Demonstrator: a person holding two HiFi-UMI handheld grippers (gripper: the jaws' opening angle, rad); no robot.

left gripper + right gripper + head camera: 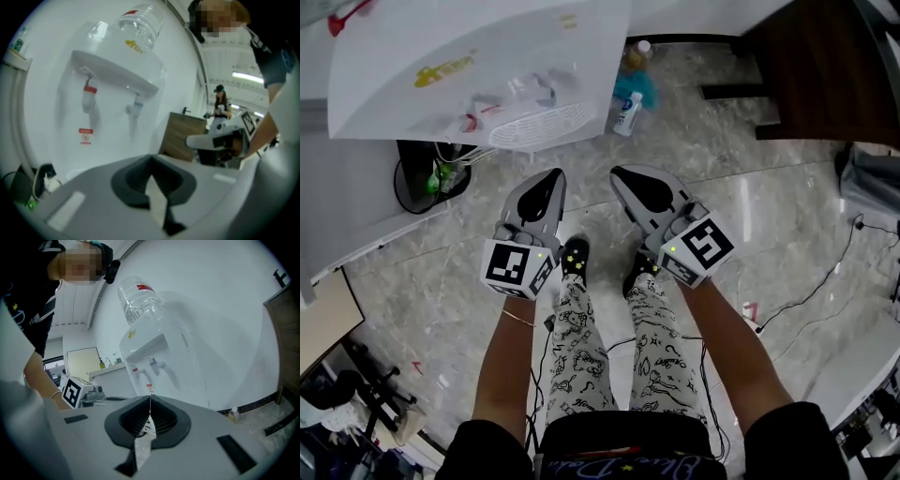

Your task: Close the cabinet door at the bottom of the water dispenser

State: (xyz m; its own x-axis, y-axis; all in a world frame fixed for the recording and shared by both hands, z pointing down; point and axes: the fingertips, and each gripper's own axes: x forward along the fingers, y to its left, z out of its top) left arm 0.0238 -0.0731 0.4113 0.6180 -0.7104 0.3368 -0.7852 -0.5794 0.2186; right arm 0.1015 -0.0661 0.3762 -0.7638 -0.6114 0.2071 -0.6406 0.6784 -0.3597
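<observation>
Left tool [546, 186] and right tool [636, 183] side by side at the centre of the head view, tips aimed up the frame, touching nothing. Jaws of each pressed together along a thin seam in its own gripper view, nothing between them, nothing gripped.

Just below the tools, two black shoes [575, 255] and patterned trouser legs [581, 347] on the pale marbled floor [750, 187].

Farther up, at upper left, the white water dispenser [478, 66] seen from above, drip grille [534, 124] jutting toward the tools. Red tap [89, 96] and blue tap [135, 108] plain at the left of the left gripper view. Bottle [138, 298] on top, at the upper middle of the right gripper view. Small bottles [630, 98] on the floor beside the dispenser, at top centre.

Cabinet door at the dispenser's foot: out of sight everywhere, tucked under the overhang in the head view and masked by the tools' own grey bodies in both gripper views. Cannot tell whether ajar or flush.

Step in hand, as a judgement: standing off in front of the dispenser with both tools free, fitting either a door yet to be pushed or one already flush. Calls next for a look lower down the front to settle the door's position. If ajar, likely a flat push with the joined jaws on its free edge until flush, no grip needed.
</observation>
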